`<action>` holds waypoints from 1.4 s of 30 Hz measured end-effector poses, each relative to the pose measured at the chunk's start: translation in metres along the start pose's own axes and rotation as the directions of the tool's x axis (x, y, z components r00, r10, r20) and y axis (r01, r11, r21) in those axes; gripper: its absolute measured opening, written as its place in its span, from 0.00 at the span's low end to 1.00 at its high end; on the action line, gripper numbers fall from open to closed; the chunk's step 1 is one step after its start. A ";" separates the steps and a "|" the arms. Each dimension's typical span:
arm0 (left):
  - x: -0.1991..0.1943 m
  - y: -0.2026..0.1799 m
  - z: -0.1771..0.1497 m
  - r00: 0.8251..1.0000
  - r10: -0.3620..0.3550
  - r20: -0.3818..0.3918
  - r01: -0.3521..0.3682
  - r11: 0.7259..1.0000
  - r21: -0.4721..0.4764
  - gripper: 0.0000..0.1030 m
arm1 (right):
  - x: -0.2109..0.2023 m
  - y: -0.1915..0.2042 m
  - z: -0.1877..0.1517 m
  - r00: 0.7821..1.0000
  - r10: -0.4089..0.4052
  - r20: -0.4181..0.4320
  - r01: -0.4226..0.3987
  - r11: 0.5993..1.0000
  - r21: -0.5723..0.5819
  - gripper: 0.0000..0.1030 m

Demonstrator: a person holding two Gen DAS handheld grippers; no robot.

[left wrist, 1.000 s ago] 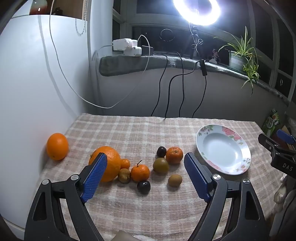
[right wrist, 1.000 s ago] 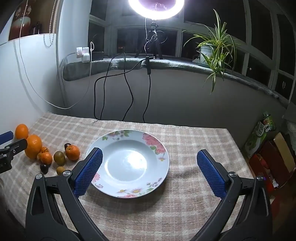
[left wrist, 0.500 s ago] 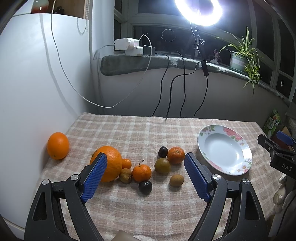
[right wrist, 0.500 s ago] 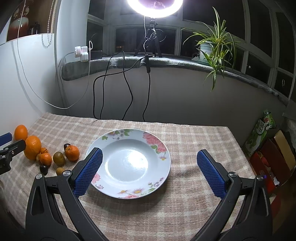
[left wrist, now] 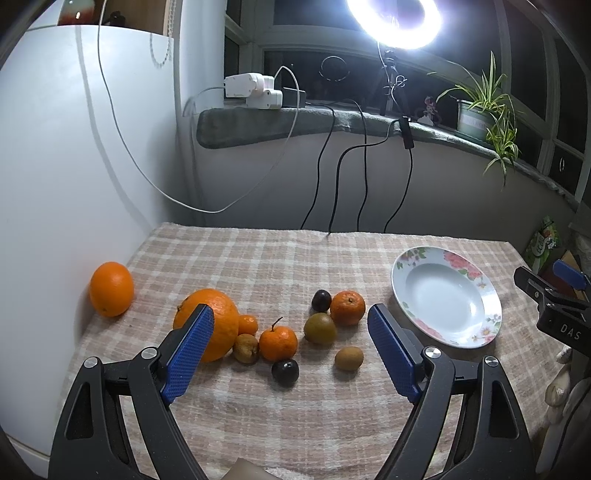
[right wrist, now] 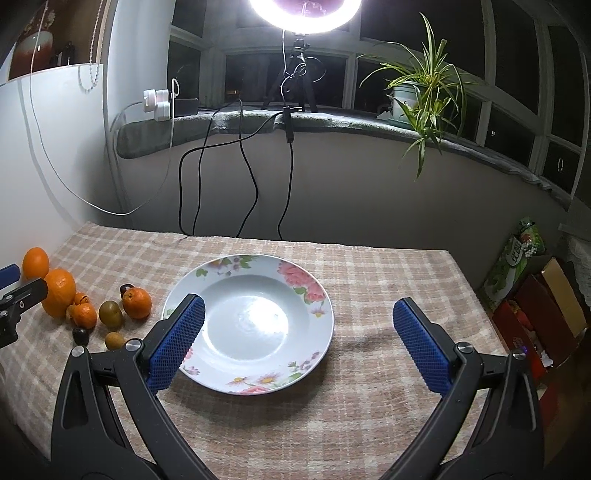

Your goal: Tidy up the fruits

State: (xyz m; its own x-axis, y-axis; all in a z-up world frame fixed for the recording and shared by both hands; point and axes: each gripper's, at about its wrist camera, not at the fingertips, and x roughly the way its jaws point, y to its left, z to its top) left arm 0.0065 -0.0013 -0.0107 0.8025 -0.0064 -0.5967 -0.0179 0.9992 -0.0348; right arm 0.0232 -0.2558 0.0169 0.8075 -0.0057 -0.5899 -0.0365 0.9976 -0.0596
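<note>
Several fruits lie on the checked cloth: a big orange (left wrist: 212, 321), a smaller orange (left wrist: 111, 288) at the far left, tangerines (left wrist: 278, 343) (left wrist: 347, 307), dark plums (left wrist: 285, 372) (left wrist: 321, 300), a green-brown fruit (left wrist: 320, 328) and a kiwi (left wrist: 348, 357). An empty flowered plate (left wrist: 445, 295) lies to their right, also in the right wrist view (right wrist: 251, 317). My left gripper (left wrist: 291, 350) is open and empty, just above the fruit cluster. My right gripper (right wrist: 299, 343) is open and empty over the plate's near rim.
A white wall (left wrist: 55, 166) bounds the table's left side. Cables (left wrist: 332, 177) hang from the sill at the back. Boxes and a bag (right wrist: 532, 295) stand past the table's right edge. A ring light (left wrist: 395, 22) and potted plant (right wrist: 417, 96) stand on the sill.
Both grippers have drifted slightly; the fruits and plate sit a touch lower and nearer in each view. Nothing was grasped and both stay open.
</note>
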 end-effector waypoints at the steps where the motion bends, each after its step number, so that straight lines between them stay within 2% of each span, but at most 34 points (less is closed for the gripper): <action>1: 0.000 -0.001 0.000 1.000 -0.001 0.000 0.001 1.000 0.001 0.83 | 0.000 0.000 0.000 1.000 -0.002 0.001 0.002 1.000 -0.001 1.00; 42: 0.002 0.001 0.002 1.000 0.019 -0.003 -0.019 1.000 0.009 0.83 | 0.005 0.004 0.002 1.000 0.029 -0.013 -0.029 1.000 0.005 1.00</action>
State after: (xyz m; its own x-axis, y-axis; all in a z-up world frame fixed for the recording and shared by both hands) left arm 0.0092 0.0000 -0.0101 0.8002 0.0128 -0.5996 -0.0279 0.9995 -0.0158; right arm 0.0283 -0.2515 0.0157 0.7984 0.0222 -0.6017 -0.0567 0.9976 -0.0385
